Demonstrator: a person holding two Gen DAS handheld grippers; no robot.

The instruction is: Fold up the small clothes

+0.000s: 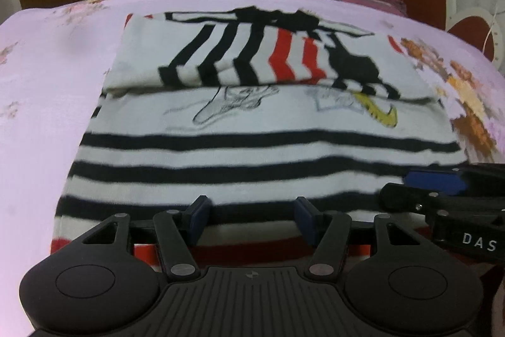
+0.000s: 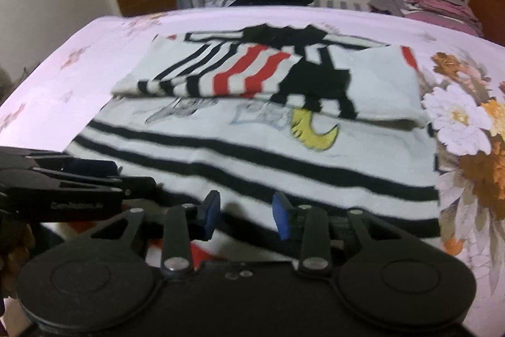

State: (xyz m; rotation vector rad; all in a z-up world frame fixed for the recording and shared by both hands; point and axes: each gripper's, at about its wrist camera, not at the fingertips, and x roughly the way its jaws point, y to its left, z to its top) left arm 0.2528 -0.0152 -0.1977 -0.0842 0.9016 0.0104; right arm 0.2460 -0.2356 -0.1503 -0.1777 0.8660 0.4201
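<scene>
We are seeing the left claw [image 1: 252,218] and right claw [image 2: 246,215] both gaping, gripping nothing, hovering over the striped shirt [image 1: 252,153] lying lower centre on the bed [image 1: 38,84].

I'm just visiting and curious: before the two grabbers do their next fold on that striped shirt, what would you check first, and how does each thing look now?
1. Far half of striped shirt folded over already: ok.
2. Left gripper open at near hem: ok.
3. Right gripper gripping cloth: not ok; jaws apart.
4. Near hem lying flat: cannot tell, grippers hide it.
5. Bedsheet around shirt free of clutter: ok.
</scene>
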